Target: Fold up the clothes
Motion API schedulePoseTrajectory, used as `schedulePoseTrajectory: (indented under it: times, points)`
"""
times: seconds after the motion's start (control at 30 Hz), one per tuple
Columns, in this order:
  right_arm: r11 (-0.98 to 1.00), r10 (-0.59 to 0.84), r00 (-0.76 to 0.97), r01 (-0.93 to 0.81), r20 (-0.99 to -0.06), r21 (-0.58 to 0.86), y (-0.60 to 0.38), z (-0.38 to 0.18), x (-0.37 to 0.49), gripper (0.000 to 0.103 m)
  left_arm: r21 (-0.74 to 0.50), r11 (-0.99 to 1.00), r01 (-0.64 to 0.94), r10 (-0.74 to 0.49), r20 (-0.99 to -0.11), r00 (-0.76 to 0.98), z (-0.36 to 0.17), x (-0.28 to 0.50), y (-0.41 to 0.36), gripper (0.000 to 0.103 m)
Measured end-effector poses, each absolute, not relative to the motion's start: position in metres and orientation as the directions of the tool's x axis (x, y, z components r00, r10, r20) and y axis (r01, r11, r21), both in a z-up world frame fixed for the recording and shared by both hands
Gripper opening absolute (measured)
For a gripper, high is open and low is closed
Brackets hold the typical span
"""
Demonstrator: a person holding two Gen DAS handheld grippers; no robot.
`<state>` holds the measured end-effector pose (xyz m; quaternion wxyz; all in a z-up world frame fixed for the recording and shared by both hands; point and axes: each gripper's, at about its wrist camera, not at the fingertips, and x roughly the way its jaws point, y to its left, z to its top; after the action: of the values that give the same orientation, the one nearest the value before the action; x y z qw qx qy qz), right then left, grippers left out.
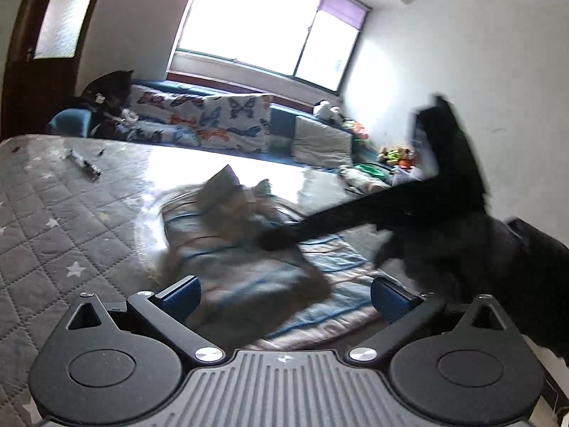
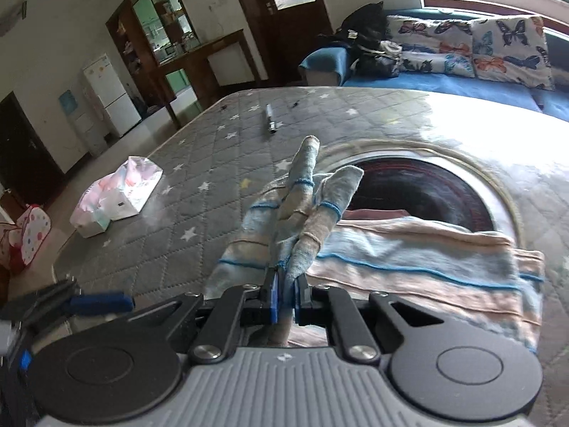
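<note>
Right gripper (image 2: 285, 297) clamped on bunched edge of striped cloth (image 2: 409, 256), rest lying on quilted mattress (image 2: 185, 178) w/ open room to the left. Left gripper (image 1: 284, 295) fingers wide apart, nothing between, over cloth's near edge.

A striped blue-and-peach cloth (image 2: 409, 259) lies on the grey quilted star-patterned mattress (image 2: 199, 163); a silver pen (image 2: 270, 119) lies farther back, and a butterfly-print cushioned sofa (image 2: 473, 49) stands behind the mattress.

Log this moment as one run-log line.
task: fold clothes | left gripper: open, empty | right gripper: shut on striped towel, corner lifted | surface: quilted mattress | fold: not finished
</note>
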<state>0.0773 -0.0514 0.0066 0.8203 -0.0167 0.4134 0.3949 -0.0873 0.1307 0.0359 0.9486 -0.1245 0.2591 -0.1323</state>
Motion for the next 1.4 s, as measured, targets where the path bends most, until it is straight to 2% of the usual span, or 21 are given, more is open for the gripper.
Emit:
schedulePoseTrajectory:
  times: [0.3, 0.6, 0.9, 1.17, 1.27, 1.4]
  points:
    - [0.726, 0.584, 0.395, -0.645, -0.709, 0.238, -0.093, 0.009, 0.087, 0.007, -0.263, 0.963, 0.061, -0.194, -0.518, 0.833, 0.031, -0.048, 0.139, 0.103]
    - [0.782, 0.503, 0.443, -0.599, -0.742, 0.173, -0.136, 0.005, 0.098, 0.007, -0.239, 0.97, 0.038, -0.17, -0.561, 0.81, 0.018, -0.023, 0.134, 0.103]
    - [0.82, 0.505, 0.465, -0.522, -0.727, 0.236, -0.173, -0.011, 0.099, 0.008, -0.212, 0.976, 0.047, -0.167, -0.596, 0.786, 0.007, -0.007, 0.126, 0.103]
    - [0.839, 0.503, 0.489, -0.476, -0.713, 0.264, -0.187, -0.022, 0.105, 0.021, -0.183, 0.981, 0.065, -0.166, -0.616, 0.77, 0.002, 0.008, 0.111, 0.103]
    - [0.84, 0.508, 0.508, -0.471, -0.696, 0.269, -0.187, -0.023, 0.111, 0.036, -0.174, 0.982, 0.079, -0.172, -0.621, 0.765, 0.001, 0.013, 0.104, 0.103]
    - [0.84, 0.516, 0.522, -0.461, -0.679, 0.284, -0.185, -0.024, 0.123, 0.036, -0.163, 0.982, 0.093, -0.176, -0.626, 0.759, -0.001, 0.018, 0.095, 0.103]
